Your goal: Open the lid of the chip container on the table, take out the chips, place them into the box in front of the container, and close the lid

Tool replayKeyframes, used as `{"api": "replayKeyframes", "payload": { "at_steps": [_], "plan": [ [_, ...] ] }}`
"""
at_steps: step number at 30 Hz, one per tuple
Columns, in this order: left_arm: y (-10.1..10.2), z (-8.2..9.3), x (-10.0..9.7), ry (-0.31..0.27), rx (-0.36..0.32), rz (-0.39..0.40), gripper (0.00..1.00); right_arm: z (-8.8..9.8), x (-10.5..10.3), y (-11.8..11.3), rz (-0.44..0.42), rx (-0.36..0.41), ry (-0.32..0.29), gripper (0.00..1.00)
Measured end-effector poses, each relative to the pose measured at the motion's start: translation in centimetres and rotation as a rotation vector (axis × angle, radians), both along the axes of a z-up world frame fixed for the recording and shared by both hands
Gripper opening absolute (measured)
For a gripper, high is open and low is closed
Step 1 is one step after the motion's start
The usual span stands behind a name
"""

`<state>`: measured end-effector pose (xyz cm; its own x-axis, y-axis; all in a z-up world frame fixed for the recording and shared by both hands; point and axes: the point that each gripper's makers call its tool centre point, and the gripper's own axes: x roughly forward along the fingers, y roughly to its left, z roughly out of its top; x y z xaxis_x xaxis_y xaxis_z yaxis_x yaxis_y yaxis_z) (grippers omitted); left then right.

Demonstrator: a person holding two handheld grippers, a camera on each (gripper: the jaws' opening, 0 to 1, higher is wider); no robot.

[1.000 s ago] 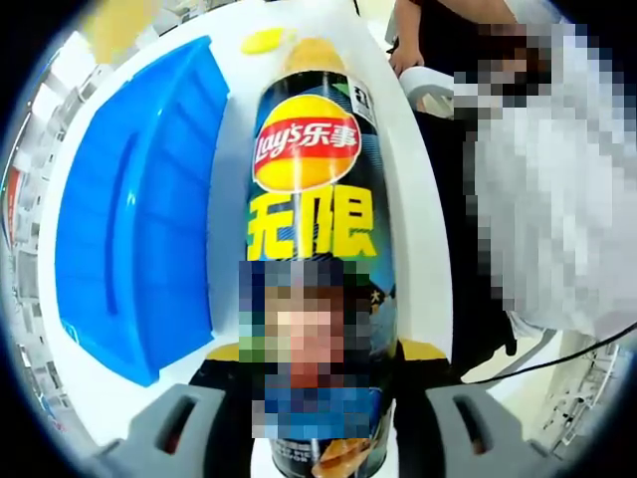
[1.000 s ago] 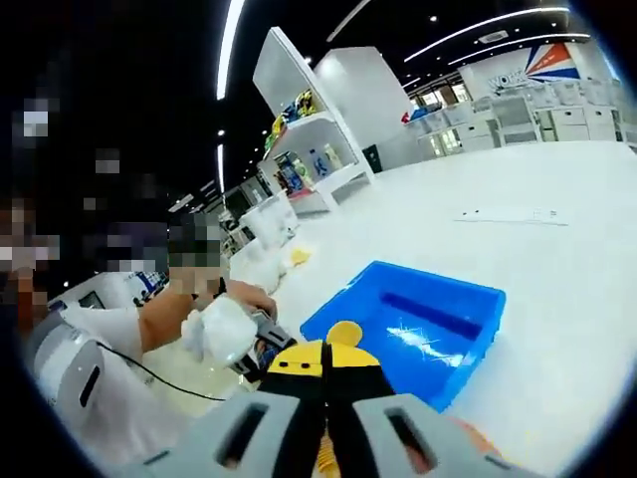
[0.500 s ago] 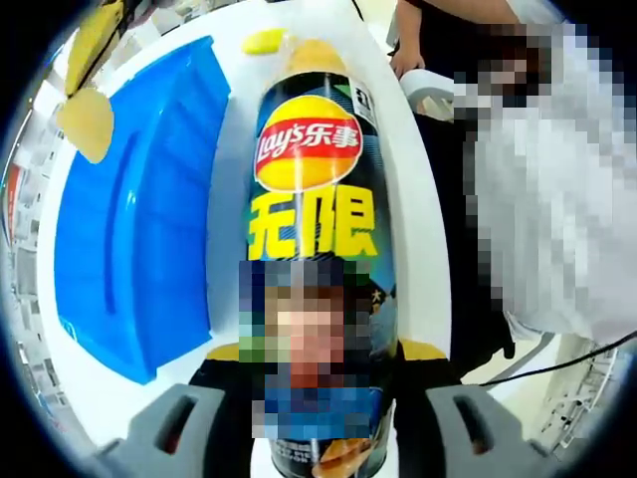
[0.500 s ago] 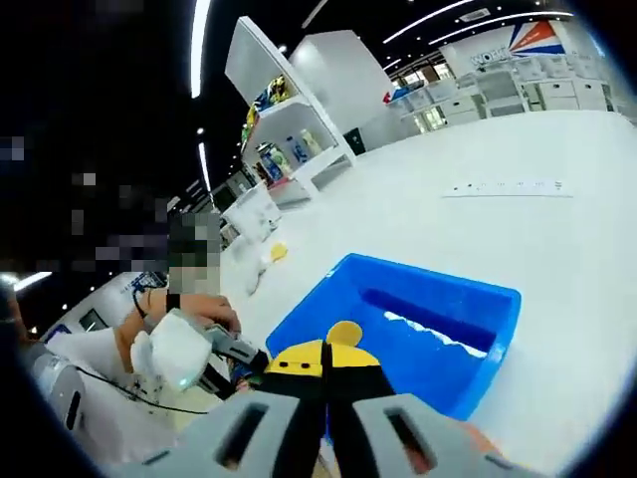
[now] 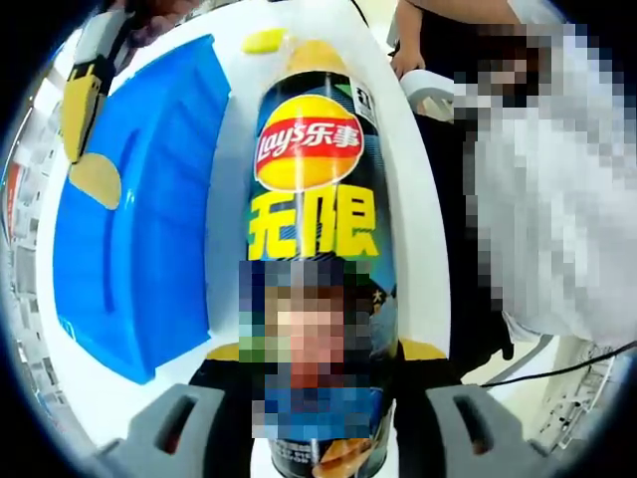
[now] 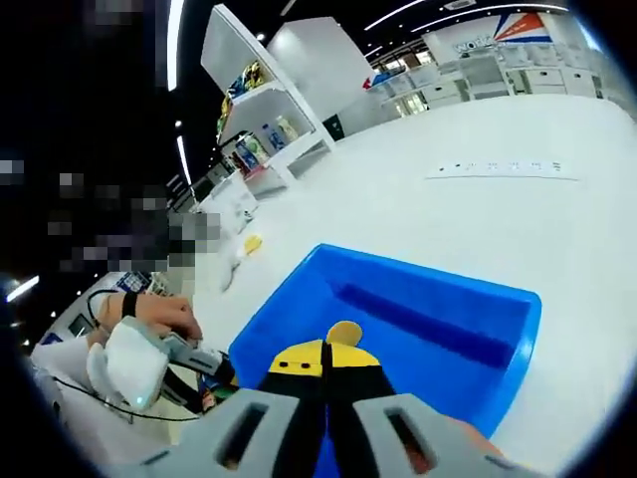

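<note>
Your right gripper [image 5: 88,98] pinches a chip [image 5: 97,179] over the blue box [image 5: 139,229]. Beside it, your left gripper [image 5: 317,418] is clamped round the chip container [image 5: 314,209] on the white table [image 5: 413,249].

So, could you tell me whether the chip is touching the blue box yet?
Cannot tell. The chip juts from the right gripper over the blue box; neither view shows contact.

A large showroom-like hall: white display shelves [image 6: 261,119], rows of white tables [image 6: 518,75], ceiling strip lights [image 6: 177,45].
</note>
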<state>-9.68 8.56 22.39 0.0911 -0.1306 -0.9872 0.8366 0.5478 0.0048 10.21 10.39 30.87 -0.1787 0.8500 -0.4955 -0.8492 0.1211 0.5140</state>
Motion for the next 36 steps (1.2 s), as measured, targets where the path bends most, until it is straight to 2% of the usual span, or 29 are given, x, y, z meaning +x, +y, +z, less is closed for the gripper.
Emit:
{"api": "replayKeyframes", "payload": {
  "at_steps": [3,5,7,17,24,26,36],
  "plan": [
    [0.0,0.0,0.0,0.001,0.0,0.0,0.55,-0.3,0.0,0.2,-0.003,-0.004,0.005,0.0],
    [0.0,0.0,-0.1,0.001,0.001,0.0,0.55,-0.8,0.3,0.2,-0.013,-0.014,-0.023,0.0],
    [0.0,0.0,-0.1,0.0,-0.001,-0.001,0.55,-1.0,0.1,0.2,-0.009,-0.015,-0.022,0.0],
    [-0.1,0.0,-0.1,-0.002,0.001,-0.003,0.55,-1.5,0.4,0.2,-0.03,-0.022,-0.031,0.01],
    [-0.1,0.0,-0.1,-0.004,0.0,-0.002,0.55,-2.0,0.1,0.2,-0.02,-0.032,-0.044,0.01],
    [-0.2,0.1,-0.1,-0.007,-0.003,-0.003,0.55,-2.2,-0.6,-0.1,-0.02,-0.039,-0.049,0.01],
    [-0.1,0.0,0.0,-0.008,-0.003,-0.001,0.55,-2.0,-0.9,-0.6,-0.023,-0.035,-0.057,0.01]
  ]
}}
